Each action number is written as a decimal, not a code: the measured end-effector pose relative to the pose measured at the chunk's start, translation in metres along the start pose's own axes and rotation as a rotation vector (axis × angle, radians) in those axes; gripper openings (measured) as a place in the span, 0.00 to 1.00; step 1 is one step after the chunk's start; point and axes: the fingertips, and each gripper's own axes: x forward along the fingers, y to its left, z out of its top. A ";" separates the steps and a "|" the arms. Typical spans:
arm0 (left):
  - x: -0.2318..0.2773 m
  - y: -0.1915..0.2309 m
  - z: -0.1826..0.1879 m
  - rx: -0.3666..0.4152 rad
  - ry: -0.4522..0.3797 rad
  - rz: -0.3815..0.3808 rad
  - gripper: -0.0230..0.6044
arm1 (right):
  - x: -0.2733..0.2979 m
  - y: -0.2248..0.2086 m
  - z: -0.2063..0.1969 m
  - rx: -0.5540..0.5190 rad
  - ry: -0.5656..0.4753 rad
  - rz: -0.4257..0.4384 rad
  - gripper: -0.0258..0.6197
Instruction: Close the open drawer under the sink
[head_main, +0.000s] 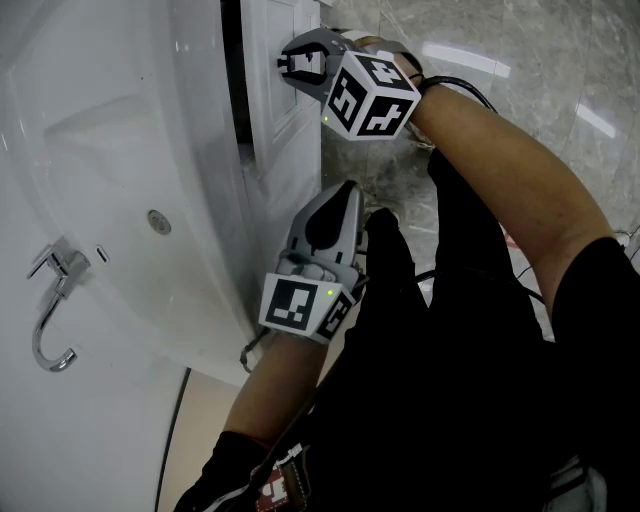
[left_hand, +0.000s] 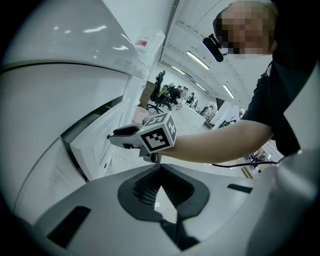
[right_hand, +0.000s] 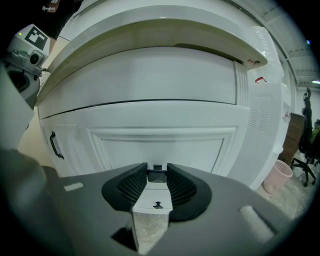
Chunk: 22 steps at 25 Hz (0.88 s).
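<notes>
I am at the open drawer (head_main: 285, 110) under the white sink (head_main: 120, 150).
Head view: the drawer front stands out from the cabinet, a dark gap behind it; my right gripper (head_main: 297, 62) is at that front; my left gripper (head_main: 343, 190) hangs nearer me; left gripper view: its jaws are together, empty; right gripper view: jaws clamped on the small dark handle (right_hand: 157, 176).

The faucet (head_main: 55, 300) stood at the sink's (head_main: 120, 130) left edge. The drawer (head_main: 290, 110) sat under its right rim, with the handle (right_hand: 157, 176) between the right gripper's (head_main: 292, 62) jaws. The left gripper (head_main: 340, 195) lay nearer.
</notes>
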 end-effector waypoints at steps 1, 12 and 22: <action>0.000 -0.001 0.000 0.002 -0.001 -0.002 0.03 | 0.000 0.000 0.001 0.000 0.000 -0.002 0.23; 0.000 -0.014 -0.016 0.028 -0.002 -0.011 0.03 | 0.000 0.001 0.001 -0.001 -0.015 -0.021 0.23; -0.005 0.006 -0.006 -0.017 -0.019 -0.010 0.03 | 0.036 -0.003 0.020 0.005 0.016 0.021 0.22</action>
